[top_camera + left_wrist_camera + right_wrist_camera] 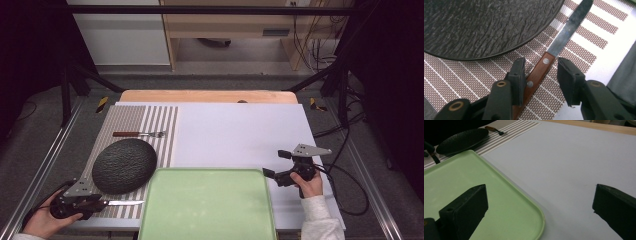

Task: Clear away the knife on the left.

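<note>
A wooden-handled knife (125, 203) lies on the striped placemat (160, 122) near the front edge, its blade pointing right. My left gripper (102, 203) is at the handle end. In the left gripper view, the gripper (541, 63) straddles the knife handle (537, 73). One jaw rests against the handle and the other stands off with a gap, so it is open. A dark textured plate (124, 165) sits just behind the knife. My right gripper (275, 164) hovers open over the white sheet (240, 130), and its jaws (541, 195) hold nothing.
A pale green tray (207, 210) lies bare at the front centre, its rim (534, 207) just left of the right gripper. A fork (139, 134) with a wooden handle lies on the placemat behind the plate. The white sheet covers the table's right half.
</note>
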Tool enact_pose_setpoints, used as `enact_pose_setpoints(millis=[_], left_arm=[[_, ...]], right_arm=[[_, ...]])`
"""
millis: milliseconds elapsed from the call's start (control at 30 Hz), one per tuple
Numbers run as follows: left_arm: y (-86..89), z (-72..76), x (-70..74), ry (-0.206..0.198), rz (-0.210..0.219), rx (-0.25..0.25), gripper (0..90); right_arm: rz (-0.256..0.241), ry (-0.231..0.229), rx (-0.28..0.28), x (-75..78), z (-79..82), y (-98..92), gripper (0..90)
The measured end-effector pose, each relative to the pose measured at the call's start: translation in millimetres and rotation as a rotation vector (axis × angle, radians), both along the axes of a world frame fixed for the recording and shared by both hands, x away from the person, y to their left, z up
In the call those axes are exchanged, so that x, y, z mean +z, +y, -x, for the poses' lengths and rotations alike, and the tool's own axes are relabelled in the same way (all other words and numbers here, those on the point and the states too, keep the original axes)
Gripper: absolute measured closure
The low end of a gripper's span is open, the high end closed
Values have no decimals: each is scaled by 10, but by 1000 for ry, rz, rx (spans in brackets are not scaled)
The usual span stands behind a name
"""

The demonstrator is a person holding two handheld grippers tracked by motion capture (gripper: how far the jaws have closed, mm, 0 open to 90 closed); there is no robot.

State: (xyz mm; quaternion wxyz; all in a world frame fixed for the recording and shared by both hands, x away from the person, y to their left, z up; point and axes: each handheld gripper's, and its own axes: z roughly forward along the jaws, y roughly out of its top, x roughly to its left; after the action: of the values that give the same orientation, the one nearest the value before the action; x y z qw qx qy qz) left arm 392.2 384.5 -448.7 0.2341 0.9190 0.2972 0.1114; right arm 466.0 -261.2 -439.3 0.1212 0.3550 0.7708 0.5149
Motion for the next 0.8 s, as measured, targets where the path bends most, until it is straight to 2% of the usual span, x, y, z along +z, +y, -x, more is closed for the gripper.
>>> enact_pose_setpoints(millis=[133,267,400,800], left_arm=[[-20,-1,-19,-2,-28,-21,623],[-31,0,-9,5,-34,-41,638],[-50,22,-8,-17,-52,-71,659],[-141,42,11,-27,-90,-120,724]], right_arm=[[2,1,0,0,-2,-1,5],[-2,2,-1,2,0,-1,5],[-3,1,-1,3,0,-3,5],[-2,1,0,4,1,-2,5]])
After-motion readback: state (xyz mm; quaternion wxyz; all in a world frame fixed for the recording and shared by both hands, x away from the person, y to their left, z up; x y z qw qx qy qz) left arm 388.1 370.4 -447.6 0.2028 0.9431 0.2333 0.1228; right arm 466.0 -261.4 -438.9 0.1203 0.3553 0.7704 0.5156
